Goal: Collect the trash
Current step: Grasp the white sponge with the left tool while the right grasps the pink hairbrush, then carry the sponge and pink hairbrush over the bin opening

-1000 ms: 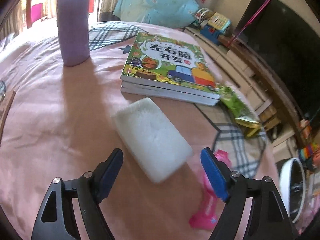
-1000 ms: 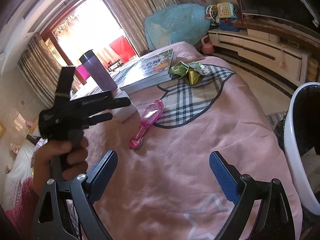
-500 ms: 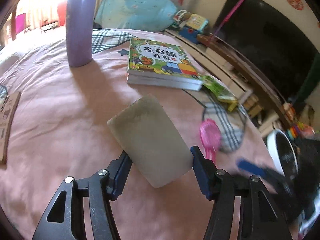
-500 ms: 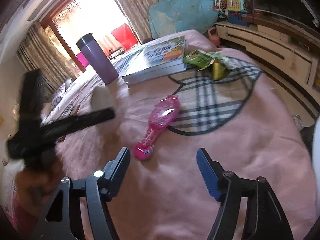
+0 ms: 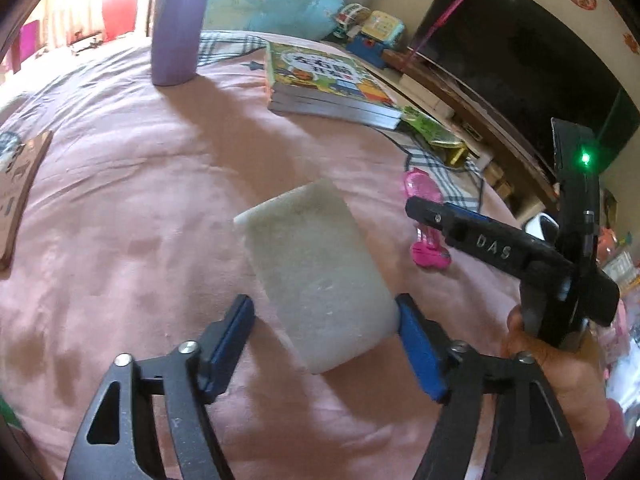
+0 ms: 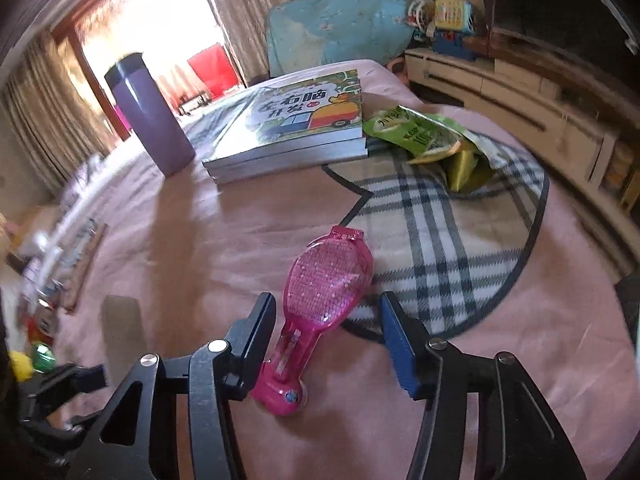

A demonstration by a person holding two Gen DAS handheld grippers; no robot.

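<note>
A white foam block (image 5: 316, 272) lies between the fingers of my left gripper (image 5: 326, 320), whose jaws are opening. The right pad touches the block's edge and a thin gap shows at the left pad. A pink hairbrush (image 6: 324, 300) lies on the pink bedspread (image 6: 200, 248). My right gripper (image 6: 332, 336) straddles the brush's neck and handle. Its jaws are closing, and neither pad presses on the brush. In the left wrist view the right gripper (image 5: 480, 236), held by a hand, hovers over the hairbrush (image 5: 428, 256). Green snack wrappers (image 6: 424, 136) lie beside the books.
A purple bottle (image 6: 152, 120) stands behind a stack of picture books (image 6: 296, 128). A brown booklet (image 5: 20, 200) lies at the bed's left edge. A TV cabinet (image 6: 520, 96) runs along the right, and a white bin rim (image 5: 540, 220) shows past the bed.
My left gripper narrowed onto the foam block, then widened a little. My right gripper moved forward over the pink hairbrush while narrowing, and now appears in the left wrist view.
</note>
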